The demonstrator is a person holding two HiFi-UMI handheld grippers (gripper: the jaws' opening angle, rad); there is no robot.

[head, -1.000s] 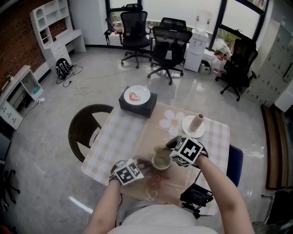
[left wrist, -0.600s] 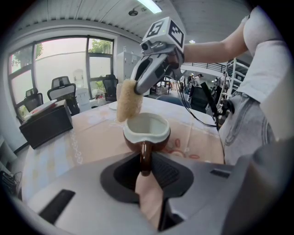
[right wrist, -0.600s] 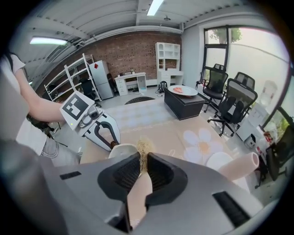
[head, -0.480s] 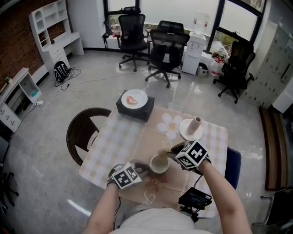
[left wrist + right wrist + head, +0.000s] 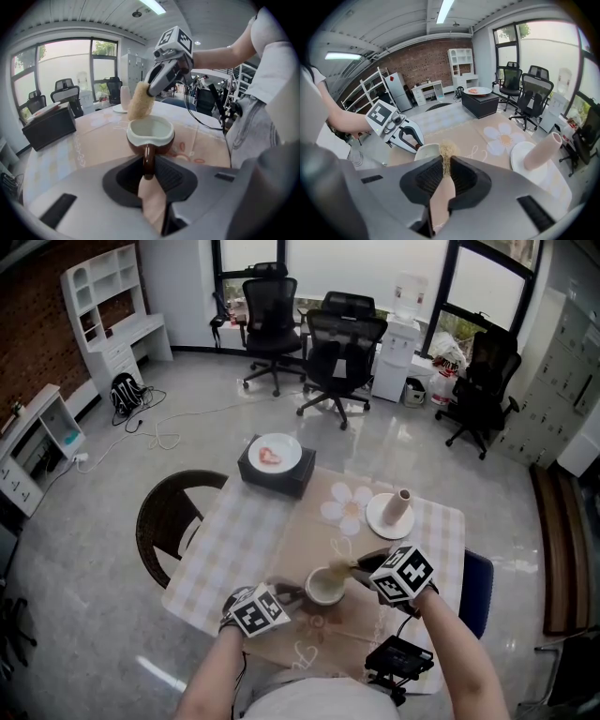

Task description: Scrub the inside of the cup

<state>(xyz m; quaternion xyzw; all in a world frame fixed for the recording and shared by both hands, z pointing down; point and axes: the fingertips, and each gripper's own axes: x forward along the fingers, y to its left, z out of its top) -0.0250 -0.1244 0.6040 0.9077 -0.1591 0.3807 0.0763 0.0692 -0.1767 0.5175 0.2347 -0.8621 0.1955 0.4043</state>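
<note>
Head view: left gripper [image 5: 292,594] has the cup [image 5: 325,587] at its tips, right gripper [image 5: 364,568] sits just right of the rim, both over the table [image 5: 234,540]. Left gripper view: jaws part-closed, clamped on the handle [image 5: 148,161], cup upright straight ahead of them. A scrubber [image 5: 139,101] is at the far rim, contact unclear. Right gripper view: jaws pinched tight on the scrubber, cup just beyond, slightly left.
</note>
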